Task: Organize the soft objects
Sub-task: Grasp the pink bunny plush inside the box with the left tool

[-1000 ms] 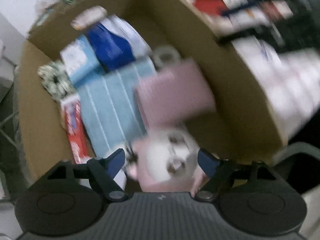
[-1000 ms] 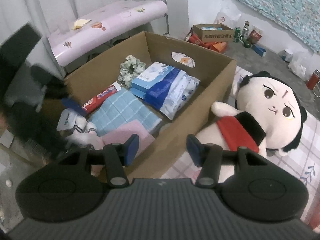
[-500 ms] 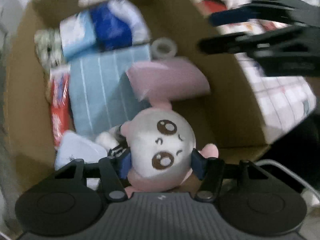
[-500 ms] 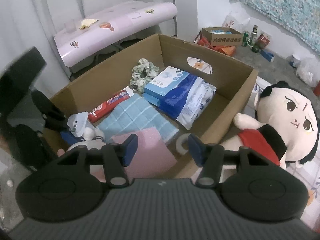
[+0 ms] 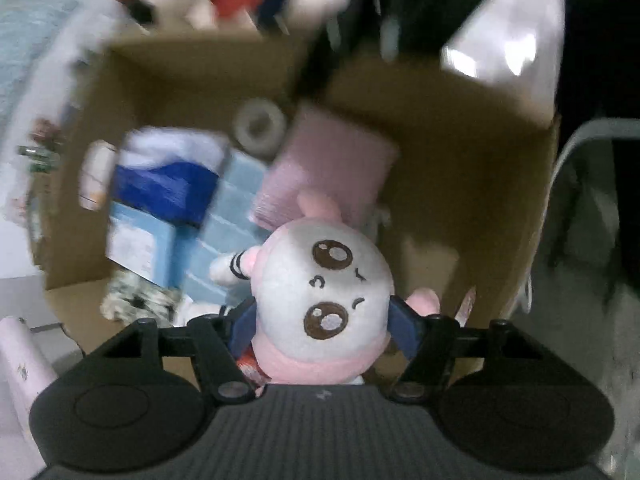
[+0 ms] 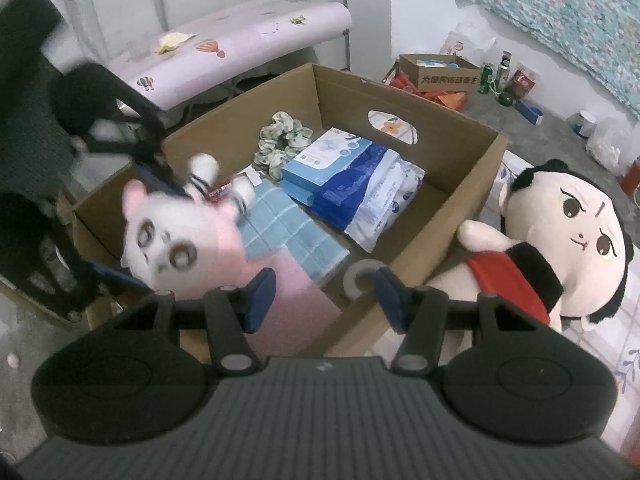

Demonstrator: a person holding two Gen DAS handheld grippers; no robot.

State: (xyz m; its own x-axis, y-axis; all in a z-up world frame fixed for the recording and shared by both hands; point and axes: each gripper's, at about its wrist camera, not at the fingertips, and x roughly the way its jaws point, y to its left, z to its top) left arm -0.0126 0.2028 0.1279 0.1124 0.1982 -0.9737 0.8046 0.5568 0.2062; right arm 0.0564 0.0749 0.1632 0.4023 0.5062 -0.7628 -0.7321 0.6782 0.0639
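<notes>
My left gripper [image 5: 326, 326] is shut on a small pink and white plush doll [image 5: 324, 300] and holds it above the near corner of a cardboard box [image 5: 460, 128]. In the right wrist view the doll [image 6: 176, 236] hangs lifted over the box's left end [image 6: 460, 200]. A large plush doll [image 6: 560, 240] with black hair and a red scarf lies outside the box on the right. My right gripper [image 6: 326, 296] is open and empty above the box's near wall.
The box holds a pink cloth [image 6: 296, 296], a blue checked towel [image 6: 288, 228], blue packages [image 6: 352, 172], a patterned scrunchie [image 6: 284, 144], a tape roll [image 6: 360, 276] and a toothpaste box. A pink table [image 6: 240, 44] stands behind. Bottles and a small carton [image 6: 440, 74] sit on the floor.
My left gripper closed on the small plush doll and lifted it out of the box, swinging round. My right gripper drew back a little and stayed open.
</notes>
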